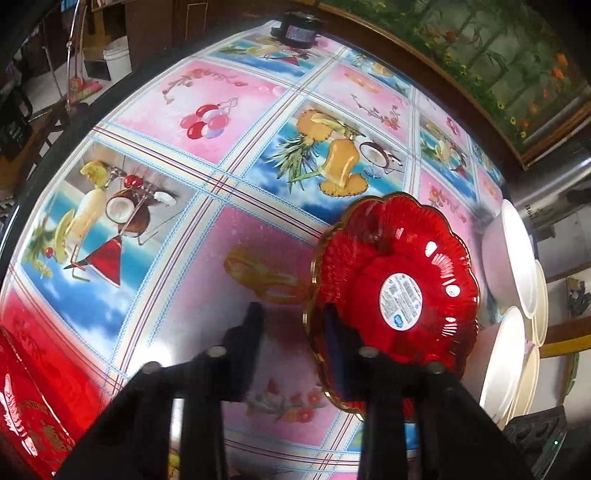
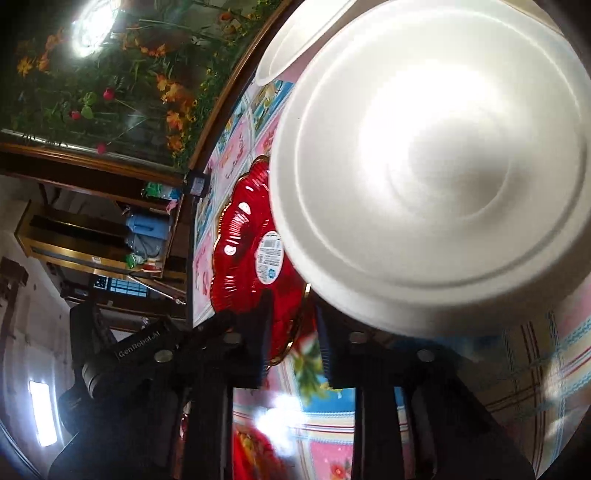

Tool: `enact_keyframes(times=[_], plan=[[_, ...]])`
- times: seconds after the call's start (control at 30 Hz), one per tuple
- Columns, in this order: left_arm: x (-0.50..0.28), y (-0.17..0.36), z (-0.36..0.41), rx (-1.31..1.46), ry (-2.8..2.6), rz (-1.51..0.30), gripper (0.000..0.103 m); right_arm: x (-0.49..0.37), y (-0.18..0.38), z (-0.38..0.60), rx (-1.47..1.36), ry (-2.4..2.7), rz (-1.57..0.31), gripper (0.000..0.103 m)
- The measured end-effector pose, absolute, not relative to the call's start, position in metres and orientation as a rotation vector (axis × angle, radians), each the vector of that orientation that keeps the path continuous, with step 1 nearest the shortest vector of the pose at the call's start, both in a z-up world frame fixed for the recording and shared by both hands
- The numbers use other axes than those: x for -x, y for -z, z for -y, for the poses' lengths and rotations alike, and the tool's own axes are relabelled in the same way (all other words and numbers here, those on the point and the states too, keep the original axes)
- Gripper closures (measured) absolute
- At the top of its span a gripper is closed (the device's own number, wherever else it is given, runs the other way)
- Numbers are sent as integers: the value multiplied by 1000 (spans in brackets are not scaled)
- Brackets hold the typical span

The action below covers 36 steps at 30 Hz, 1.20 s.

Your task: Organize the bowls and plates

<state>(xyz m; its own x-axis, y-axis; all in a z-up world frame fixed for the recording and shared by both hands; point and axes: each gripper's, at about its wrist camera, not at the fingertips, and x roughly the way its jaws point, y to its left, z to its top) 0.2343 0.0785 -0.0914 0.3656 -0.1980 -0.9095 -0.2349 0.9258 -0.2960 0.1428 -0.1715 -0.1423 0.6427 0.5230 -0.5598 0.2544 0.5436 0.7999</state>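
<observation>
A red scalloped glass plate [image 1: 399, 266] with a gold rim and a white label lies on the fruit-print tablecloth [image 1: 221, 192]. My left gripper [image 1: 295, 325] straddles its near-left rim. The right finger is over the red glass and the left finger [image 1: 255, 325] stands clear of the rim, with cloth showing between. In the right wrist view a big white plate [image 2: 424, 166] fills the upper right. Its lower rim meets and hides the tip of my right gripper's [image 2: 293, 321] right finger. The jaws stand narrow, and the red plate [image 2: 243, 251] shows behind them.
Several white plates and bowls [image 1: 513, 266] overlap along the table's right edge. A second white dish [image 2: 295, 40] lies beyond the big one. A red box [image 1: 26, 417] sits at the near left and a black round object [image 1: 295, 31] at the far edge. A framed flower picture [image 1: 498, 66] lines the wall.
</observation>
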Motion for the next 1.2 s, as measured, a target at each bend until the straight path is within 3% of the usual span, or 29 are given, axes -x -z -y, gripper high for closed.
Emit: enact_keyframes(times=[0.13,0.8,1.2], plan=[[-233,89,-72,387,-6,-1193,94,-146,142,172,-992,-197,-892,91],[-196,73,-76,326,-17,-1138,93,-141,128,159,-889,-236,-880,91],[-127,27,-85,229,-50,-917,92,-100,91,136,-798,-349,-784,91]])
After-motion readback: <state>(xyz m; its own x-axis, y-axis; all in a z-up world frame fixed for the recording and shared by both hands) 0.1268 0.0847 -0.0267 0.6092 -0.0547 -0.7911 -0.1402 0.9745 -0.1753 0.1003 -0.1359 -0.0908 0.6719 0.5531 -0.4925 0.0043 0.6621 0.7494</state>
